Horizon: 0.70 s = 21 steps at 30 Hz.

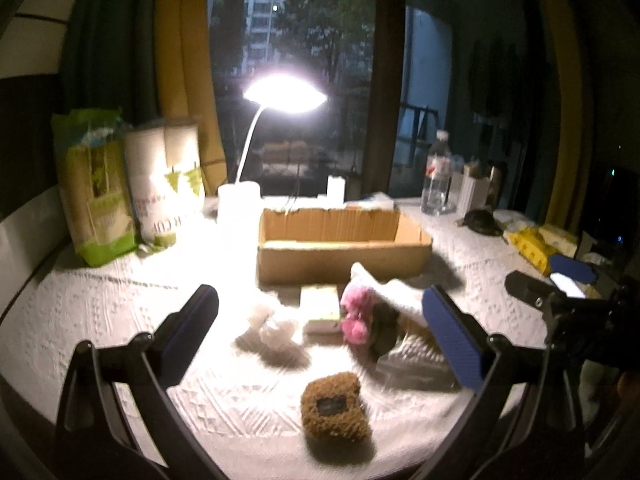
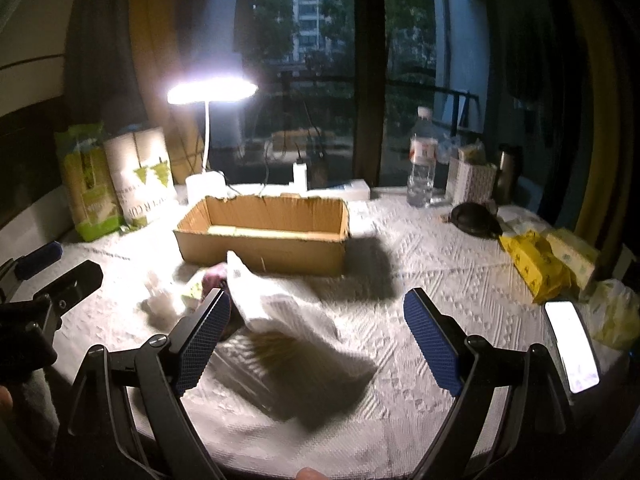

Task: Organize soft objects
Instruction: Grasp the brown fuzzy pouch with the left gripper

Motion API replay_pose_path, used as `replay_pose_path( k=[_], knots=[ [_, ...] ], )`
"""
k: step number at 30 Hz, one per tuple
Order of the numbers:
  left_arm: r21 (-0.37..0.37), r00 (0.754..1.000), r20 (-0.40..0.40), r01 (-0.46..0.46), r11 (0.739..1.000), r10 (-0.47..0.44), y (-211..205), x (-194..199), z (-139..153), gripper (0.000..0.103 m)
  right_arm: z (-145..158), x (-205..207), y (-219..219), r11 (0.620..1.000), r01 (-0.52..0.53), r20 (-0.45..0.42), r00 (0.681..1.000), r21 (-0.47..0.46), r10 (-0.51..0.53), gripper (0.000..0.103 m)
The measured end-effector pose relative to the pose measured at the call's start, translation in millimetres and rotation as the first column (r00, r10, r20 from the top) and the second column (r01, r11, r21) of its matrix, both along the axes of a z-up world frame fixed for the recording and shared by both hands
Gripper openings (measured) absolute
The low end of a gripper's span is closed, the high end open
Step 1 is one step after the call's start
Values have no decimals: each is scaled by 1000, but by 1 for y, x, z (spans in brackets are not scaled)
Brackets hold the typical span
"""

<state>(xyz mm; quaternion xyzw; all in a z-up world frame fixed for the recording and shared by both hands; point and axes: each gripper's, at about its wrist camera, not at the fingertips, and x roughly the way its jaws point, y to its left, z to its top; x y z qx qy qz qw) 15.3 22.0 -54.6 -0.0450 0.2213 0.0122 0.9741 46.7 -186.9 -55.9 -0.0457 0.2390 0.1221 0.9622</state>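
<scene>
On the white textured tabletop (image 1: 120, 304), just in front of the open brown cardboard box (image 1: 340, 252), lies a loose cluster of soft things: a fuzzy brown rectangular pouch with a dark label (image 1: 335, 406) nearest the camera, a pink plush toy (image 1: 356, 312), a small pale-green block (image 1: 320, 308), a whitish fluffy lump (image 1: 272, 326) and a crumpled white cloth (image 2: 276, 300) draped over a clear plastic packet (image 2: 280, 376).

The left gripper (image 1: 320, 336) is spread wide with nothing between its blue pads, hovering above the cluster. The right gripper (image 2: 320, 332) is likewise wide open and empty, with the cloth lying between its fingers.

Several risks seem likely. The things overlap, so closing on the cloth could drag the packet or the plush along with it. Both pictures are blurred around the pile, so aim may be off. The two grippers are near each other and could collide. The bright white desk lamp (image 2: 212, 92) stands just behind the box, and a high swing toward the box might clip its thin stem. Soft items could also snag on the box's ragged rim.
</scene>
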Motion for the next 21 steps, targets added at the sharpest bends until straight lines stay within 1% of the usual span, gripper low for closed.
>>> replay_pose_path(
  k=[5,12,16,19,21],
  knots=[
    [6,997,-78,20,1000,-19,-3,11,-23,102,-11,11,-2,1000,10,-45,999,-6,-10,91],
    [2,981,-189,43,999,-42,-6,27,-55,102,-27,29,-2,1000,2,-116,993,-11,-4,91],
    [-4,972,-228,48,999,-48,-5,32,-66,102,-38,37,-2,1000,-7,-152,988,-7,6,91],
    [-4,966,-252,54,999,-53,-6,34,-73,101,-44,42,-2,1000,-11,-161,987,0,10,91],
    [-1,963,-261,60,998,-58,-6,35,-77,98,-44,44,-2,1000,-17,-161,987,8,18,91]
  ],
)
